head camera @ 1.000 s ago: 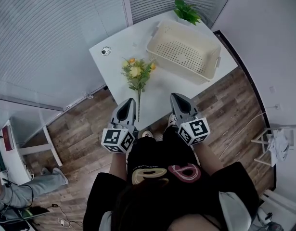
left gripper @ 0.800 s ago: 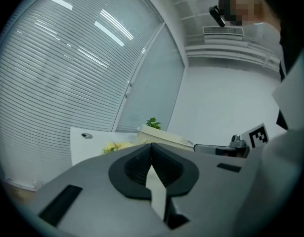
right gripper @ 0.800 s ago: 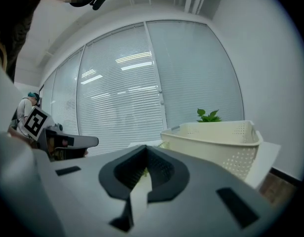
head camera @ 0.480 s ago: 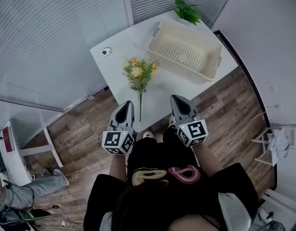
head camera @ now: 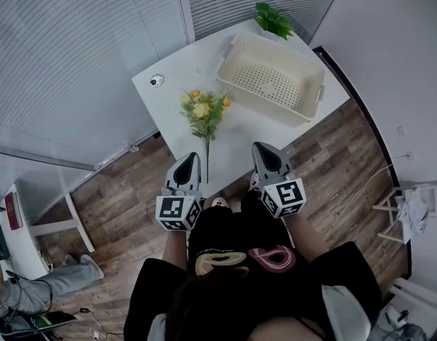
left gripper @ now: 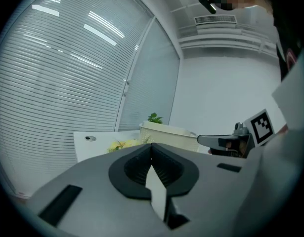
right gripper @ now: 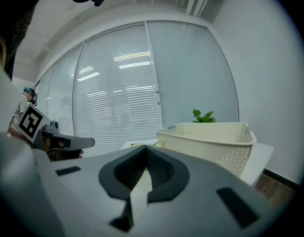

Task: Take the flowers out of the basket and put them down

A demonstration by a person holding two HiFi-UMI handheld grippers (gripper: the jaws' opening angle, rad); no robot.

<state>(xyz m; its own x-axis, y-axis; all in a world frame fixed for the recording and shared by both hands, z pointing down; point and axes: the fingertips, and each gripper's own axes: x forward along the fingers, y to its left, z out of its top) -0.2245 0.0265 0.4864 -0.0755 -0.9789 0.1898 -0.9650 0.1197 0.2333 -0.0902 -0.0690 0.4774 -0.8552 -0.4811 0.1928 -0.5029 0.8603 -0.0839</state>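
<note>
A bunch of yellow and orange flowers (head camera: 203,114) with a long green stem lies flat on the white table (head camera: 172,73), left of the cream perforated basket (head camera: 273,77), which is empty. In the left gripper view the flowers (left gripper: 123,144) show low on the table beside the basket (left gripper: 167,134). My left gripper (head camera: 187,158) is shut and empty, held near the table's front edge just left of the stem end. My right gripper (head camera: 263,149) is also shut and empty, to the right of the stem, in front of the basket (right gripper: 216,139).
A small potted green plant (head camera: 273,18) stands at the table's far corner behind the basket. A small round black-and-white object (head camera: 157,81) lies on the table's left part. Slatted blinds border the table on the far side. Wooden floor lies below me.
Both grippers have stayed shut and drawn back slightly toward me. The flowers and basket have not moved on the table.
</note>
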